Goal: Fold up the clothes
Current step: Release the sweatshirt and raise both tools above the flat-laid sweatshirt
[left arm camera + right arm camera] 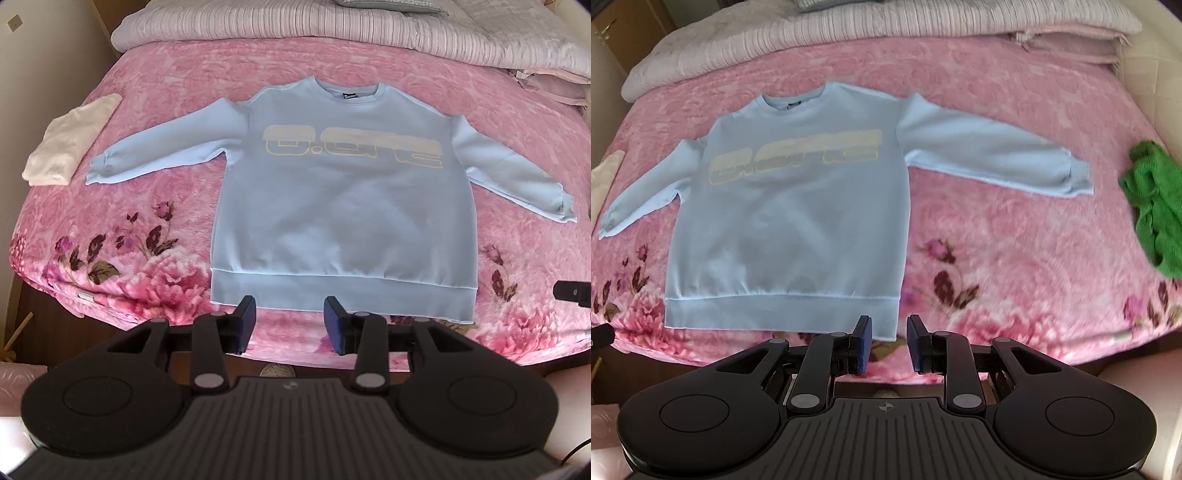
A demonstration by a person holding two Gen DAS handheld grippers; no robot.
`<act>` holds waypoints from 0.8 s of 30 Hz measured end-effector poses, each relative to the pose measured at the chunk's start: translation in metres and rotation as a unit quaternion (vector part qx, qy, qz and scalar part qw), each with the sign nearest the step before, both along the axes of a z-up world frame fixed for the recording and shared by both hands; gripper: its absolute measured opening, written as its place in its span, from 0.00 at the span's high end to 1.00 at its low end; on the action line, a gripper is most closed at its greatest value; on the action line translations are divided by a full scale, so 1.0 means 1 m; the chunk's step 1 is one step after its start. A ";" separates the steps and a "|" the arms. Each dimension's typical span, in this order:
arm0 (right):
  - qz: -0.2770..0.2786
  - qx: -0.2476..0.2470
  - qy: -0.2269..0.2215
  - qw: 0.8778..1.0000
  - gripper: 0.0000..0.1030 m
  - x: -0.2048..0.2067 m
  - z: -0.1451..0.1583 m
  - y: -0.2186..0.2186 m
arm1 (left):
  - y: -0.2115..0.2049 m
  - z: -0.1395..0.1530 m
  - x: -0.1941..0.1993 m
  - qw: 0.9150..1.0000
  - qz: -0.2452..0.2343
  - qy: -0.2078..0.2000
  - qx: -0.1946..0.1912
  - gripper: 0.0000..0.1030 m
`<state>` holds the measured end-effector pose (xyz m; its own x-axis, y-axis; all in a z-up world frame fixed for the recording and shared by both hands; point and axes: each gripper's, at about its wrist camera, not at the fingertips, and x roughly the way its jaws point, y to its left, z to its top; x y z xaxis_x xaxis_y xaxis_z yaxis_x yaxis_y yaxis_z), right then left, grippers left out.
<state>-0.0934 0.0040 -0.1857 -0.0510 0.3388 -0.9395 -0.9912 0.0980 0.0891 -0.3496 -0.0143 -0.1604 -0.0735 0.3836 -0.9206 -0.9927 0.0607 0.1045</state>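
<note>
**Blue Sweater Laid Flat, Ready for Its First Fold**

On the far left of the bed (pixel 155 74) lies a white cloth (pixel 70 140), already folded. Only the left view shows it well; in the right view it is just a pale sliver at the edge.

Next comes the sweater (pixel 343 206). It lies flat on the pink blanket, front side up, with both sleeves spread out to the sides and the hem near the bed's front edge. No part of it is folded yet, so the folding of this piece looks like it is only about to begin.

The left claw (pixel 290 323) hangs just past the hem, near its middle. Its jaws are wide apart and hold nothing. The right claw (pixel 888 343) hangs by the hem's right corner. Its jaws are apart too, but less so, and they are empty.

The next move likely calls for each claw to reach a part of the sweater, maybe a sleeve or a hem corner, pinch the thick cloth and bring it over the body. The fabric is soft, so it may sag or slip.

On the far right lies a crumpled green cloth (pixel 1156 206), not yet folded. Only the right view shows it.
</note>
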 end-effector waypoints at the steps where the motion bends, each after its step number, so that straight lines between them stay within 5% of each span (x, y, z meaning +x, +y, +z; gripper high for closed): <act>1: 0.004 0.002 0.000 1.000 0.76 0.001 0.001 0.001 | 0.000 0.001 0.002 1.000 0.001 0.001 0.000 0.65; 13: 0.027 0.014 0.003 1.000 0.76 0.010 0.001 0.018 | 0.008 0.000 0.016 1.000 -0.003 -0.003 0.003 0.64; 24: 0.034 0.063 0.022 0.997 0.76 0.004 0.006 0.064 | 0.051 0.002 -0.021 0.999 0.019 -0.029 0.040 0.64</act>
<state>-0.0892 0.0679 -0.1796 -0.1174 0.4488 -0.8859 -0.9901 0.0167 0.1397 -0.3704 0.0362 -0.1586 -0.0369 0.4544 -0.8900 -0.9986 0.0169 0.0500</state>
